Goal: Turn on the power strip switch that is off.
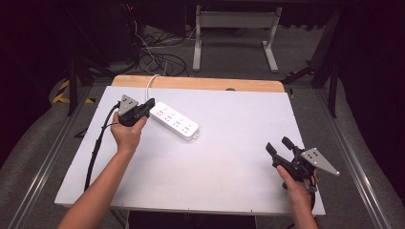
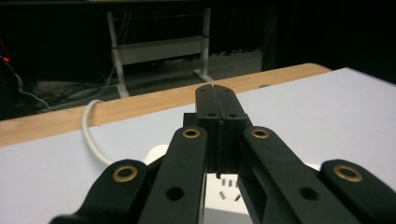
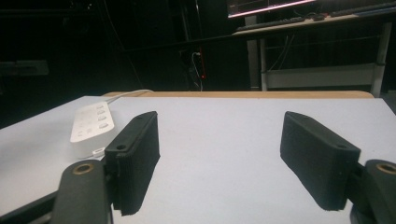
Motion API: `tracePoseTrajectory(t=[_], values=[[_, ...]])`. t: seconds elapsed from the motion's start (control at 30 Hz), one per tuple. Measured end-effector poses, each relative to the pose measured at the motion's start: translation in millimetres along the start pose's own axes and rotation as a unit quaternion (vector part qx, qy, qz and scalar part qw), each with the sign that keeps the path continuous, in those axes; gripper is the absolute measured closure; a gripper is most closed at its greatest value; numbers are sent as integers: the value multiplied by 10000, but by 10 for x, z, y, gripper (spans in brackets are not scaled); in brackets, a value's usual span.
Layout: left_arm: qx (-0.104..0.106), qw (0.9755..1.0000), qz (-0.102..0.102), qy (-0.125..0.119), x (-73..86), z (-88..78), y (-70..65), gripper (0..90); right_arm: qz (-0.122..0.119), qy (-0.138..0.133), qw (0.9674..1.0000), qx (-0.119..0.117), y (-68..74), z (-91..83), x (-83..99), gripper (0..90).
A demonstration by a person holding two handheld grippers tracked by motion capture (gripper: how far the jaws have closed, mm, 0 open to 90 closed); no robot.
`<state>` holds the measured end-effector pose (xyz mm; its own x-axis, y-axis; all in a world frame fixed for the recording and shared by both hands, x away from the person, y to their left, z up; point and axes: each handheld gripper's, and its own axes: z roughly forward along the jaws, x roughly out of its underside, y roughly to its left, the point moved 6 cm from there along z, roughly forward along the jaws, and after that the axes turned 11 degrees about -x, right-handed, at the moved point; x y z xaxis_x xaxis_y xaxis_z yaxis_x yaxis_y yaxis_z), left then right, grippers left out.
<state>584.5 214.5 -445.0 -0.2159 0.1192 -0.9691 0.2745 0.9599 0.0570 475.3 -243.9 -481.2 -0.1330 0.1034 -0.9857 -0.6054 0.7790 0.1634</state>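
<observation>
Power strip [image 1: 174, 121] on table [image 1: 229, 167], far-left.

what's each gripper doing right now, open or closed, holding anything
left gripper: closed, jaws pressed together with nothing between them, poised over the end of the power strip.
right gripper: open, jaws wide apart, holding nothing.

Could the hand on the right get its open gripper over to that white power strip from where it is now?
Probably yes. The right gripper has its fingers spread wide, and bare table lies between it and the power strip. The shut left gripper sits at the strip's far end.
</observation>
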Motion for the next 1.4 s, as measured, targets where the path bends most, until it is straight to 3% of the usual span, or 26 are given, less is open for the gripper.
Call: tracePoseTrajectory(t=[0.1, 0.2, 0.3, 0.57, 0.6, 0.73, 0.9, 0.93, 0.97, 1.0, 1.07, 1.13, 1.4], values=[[-101, 9999, 90, 40, 45, -23, 40, 900, -20, -11, 10000, -43, 10, -3, -8, 289], [-226, 9997, 53, -7, 47, -56, 95, 900, -23, 51, 10000, -75, 11, 1, 13, 289], [-258, 9995, 154, -41, 48, -88, 96, 900, -31, 45, 10000, -77, 1, 9, 15, 289], [-307, 9994, 118, -128, 58, -111, 89, 888, -10, 37, 10000, -76, 13, 23, 12, 289], [-331, 9993, 122, -152, 60, -109, 91, 823, -17, 37, 10000, -74, 13, 24, 12, 289], [-377, 9989, 172, -235, 64, -101, 84, 774, -9, 49, 10000, -70, 17, 25, 15, 289], [-592, 9971, 122, -463, 35, -65, 76, 498, -22, 36, 10000, -80, 21, 20, 10, 289], [-785, 9954, -5, -543, 29, -16, 76, 389, -20, 26, 10000, -70, 19, 18, 8, 288], [-785, 9954, -5, -543, 29, -16, 76, 305, -20, 26, 10000, -70, 19, 18, 8, 288], [-1159, 9921, -8, -479, 53, 20, 98, 222, -11, 19, 10000, -65, 15, 11, 4, 288], [-1298, 9908, -9, -389, 85, 43, 106, 96, -10, 16, 10000, -68, 14, 11, 3, 288], [-1316, 9906, 65, -364, 95, 45, 109, 82, -30, 25, 10000, -69, 17, 14, 5, 289], [-1310, 9900, 41, -524, 46, 7, 96, 63, -58, 21, 10000, -46, 17, 3, -4, 288]])
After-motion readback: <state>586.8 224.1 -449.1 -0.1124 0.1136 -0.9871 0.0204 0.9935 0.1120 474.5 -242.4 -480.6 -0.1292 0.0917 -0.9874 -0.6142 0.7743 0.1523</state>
